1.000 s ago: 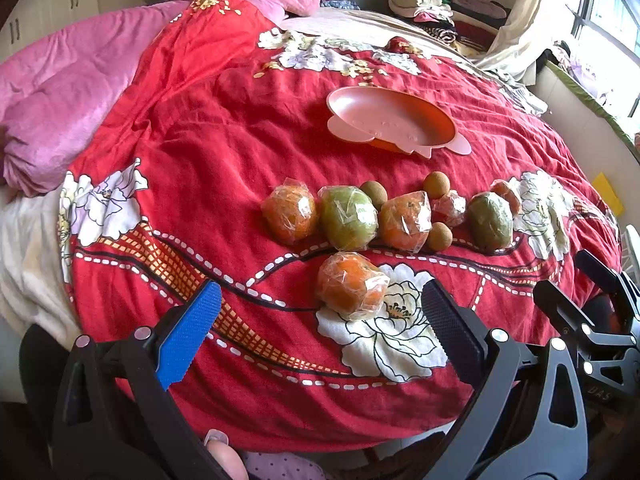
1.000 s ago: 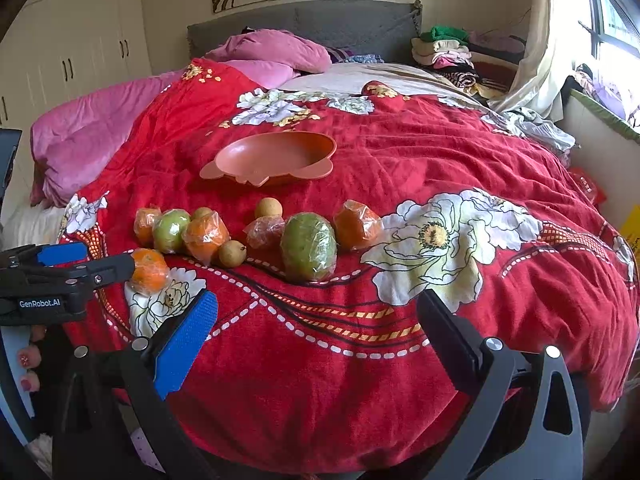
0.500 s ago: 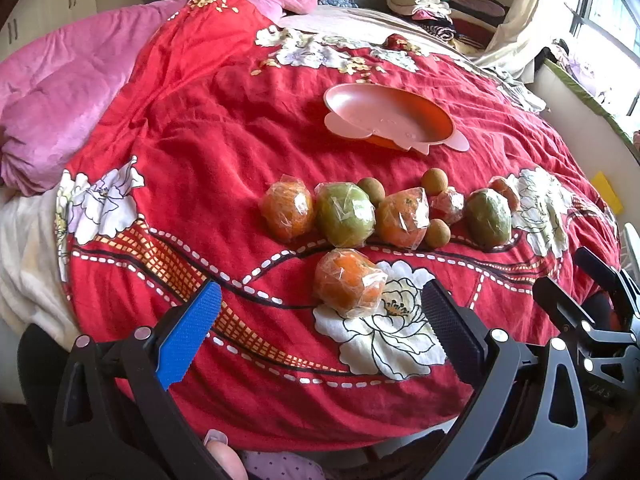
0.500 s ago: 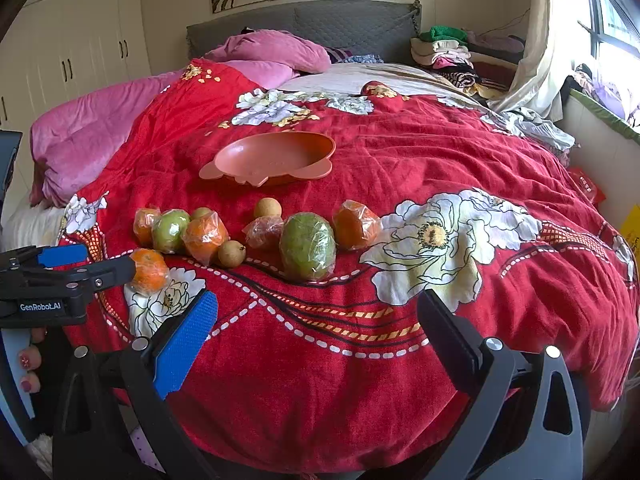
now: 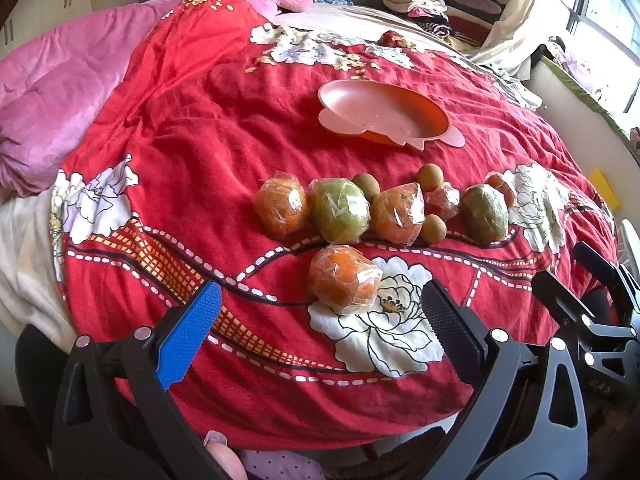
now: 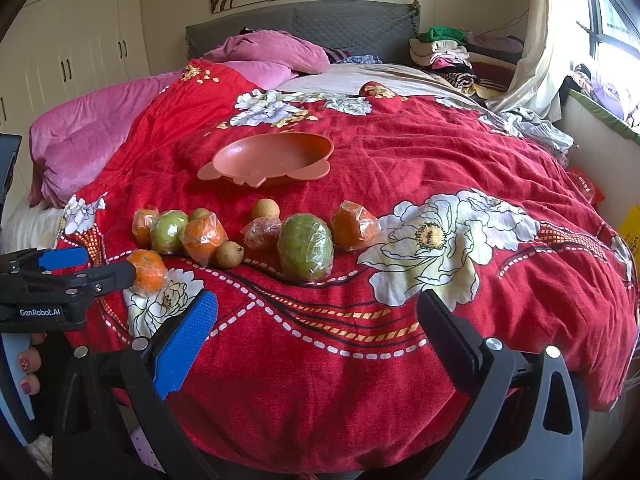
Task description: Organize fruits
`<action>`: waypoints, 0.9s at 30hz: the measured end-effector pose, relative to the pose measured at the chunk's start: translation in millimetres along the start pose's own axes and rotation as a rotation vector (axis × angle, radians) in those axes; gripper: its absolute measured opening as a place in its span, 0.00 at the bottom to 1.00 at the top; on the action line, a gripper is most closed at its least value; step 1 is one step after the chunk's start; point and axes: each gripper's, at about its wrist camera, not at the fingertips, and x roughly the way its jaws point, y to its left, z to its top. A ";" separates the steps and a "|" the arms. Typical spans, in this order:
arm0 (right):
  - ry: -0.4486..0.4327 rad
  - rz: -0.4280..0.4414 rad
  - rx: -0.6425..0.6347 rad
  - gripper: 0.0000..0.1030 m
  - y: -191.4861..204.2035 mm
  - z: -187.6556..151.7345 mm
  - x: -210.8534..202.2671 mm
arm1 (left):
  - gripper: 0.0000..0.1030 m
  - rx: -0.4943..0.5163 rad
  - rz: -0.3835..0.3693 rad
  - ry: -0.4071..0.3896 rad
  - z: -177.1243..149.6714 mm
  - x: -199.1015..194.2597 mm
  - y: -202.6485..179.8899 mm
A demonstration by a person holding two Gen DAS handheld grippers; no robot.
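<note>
Tallying from my remote seat: orange plate (image 5: 384, 112) on the bed (image 6: 400, 152), nothing in it; wrapped fruits (image 5: 340, 210) all unsorted in a row nearer me, one orange (image 5: 344, 280) apart; left claw (image 5: 320, 328) and right claw (image 6: 316, 328) both spread, holding nothing.

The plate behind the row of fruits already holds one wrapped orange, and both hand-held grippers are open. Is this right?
Not quite. The plate holds nothing, as the right wrist view shows; every fruit lies on the blanket. The left hand-held gripper and the right hand-held gripper are open, as you say.
</note>
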 end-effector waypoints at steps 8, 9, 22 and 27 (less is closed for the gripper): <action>0.001 -0.001 0.000 0.96 -0.7 -0.1 -0.1 | 0.92 0.005 0.004 0.002 -0.2 0.9 -0.5; 0.000 0.001 0.000 0.96 -0.8 -0.1 0.0 | 0.92 0.003 0.004 0.002 -0.2 0.7 -0.3; 0.002 0.004 -0.008 0.96 -11.5 5.5 5.8 | 0.92 0.020 0.011 0.027 0.0 12.9 1.7; 0.020 0.005 -0.021 0.96 -10.3 13.4 16.4 | 0.92 0.026 -0.011 0.045 0.9 19.0 2.2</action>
